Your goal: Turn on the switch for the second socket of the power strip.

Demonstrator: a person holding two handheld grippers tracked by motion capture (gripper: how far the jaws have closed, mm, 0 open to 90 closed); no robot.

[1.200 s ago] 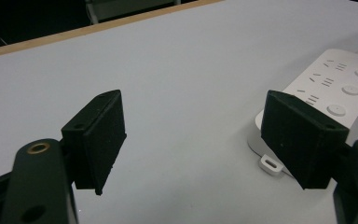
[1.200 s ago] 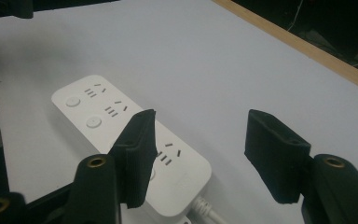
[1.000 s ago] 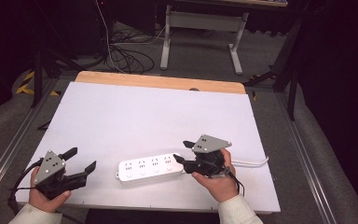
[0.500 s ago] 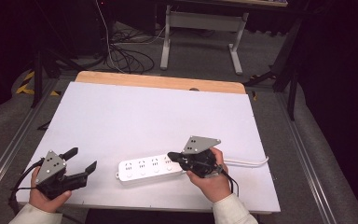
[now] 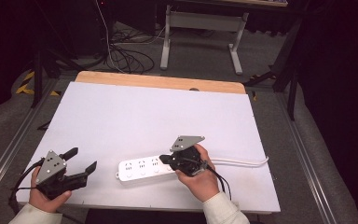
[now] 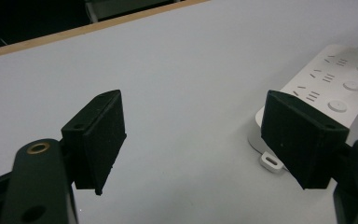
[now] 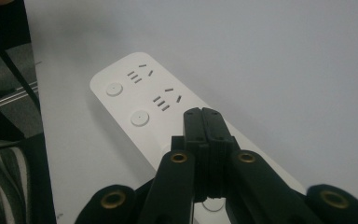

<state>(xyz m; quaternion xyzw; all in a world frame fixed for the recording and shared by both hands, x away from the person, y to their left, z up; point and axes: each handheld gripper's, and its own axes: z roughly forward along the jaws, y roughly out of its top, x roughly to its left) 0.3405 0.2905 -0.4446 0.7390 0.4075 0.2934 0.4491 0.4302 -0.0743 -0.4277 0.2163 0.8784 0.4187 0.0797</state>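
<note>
A white power strip (image 5: 142, 169) with several sockets and round buttons lies flat near the table's front edge, also seen in the right gripper view (image 7: 135, 93). My right gripper (image 5: 162, 159) hovers low over the strip's right part. Its jaws are pressed together with nothing between them (image 7: 202, 112), and the tips point along the strip's top. I cannot tell whether they touch it. My left gripper (image 5: 81, 159) rests at the front left, open and empty (image 6: 200, 135). It aims toward the strip's left end (image 6: 335, 88), well short of it.
The strip's white cable (image 5: 242, 162) runs right toward the table's edge. The white tabletop (image 5: 144, 116) has a wooden strip (image 5: 158, 81) along its far side. Beyond it are floor cables and a desk frame.
My right gripper has moved left and slightly down over the power strip. The left gripper and the strip have stayed put.
</note>
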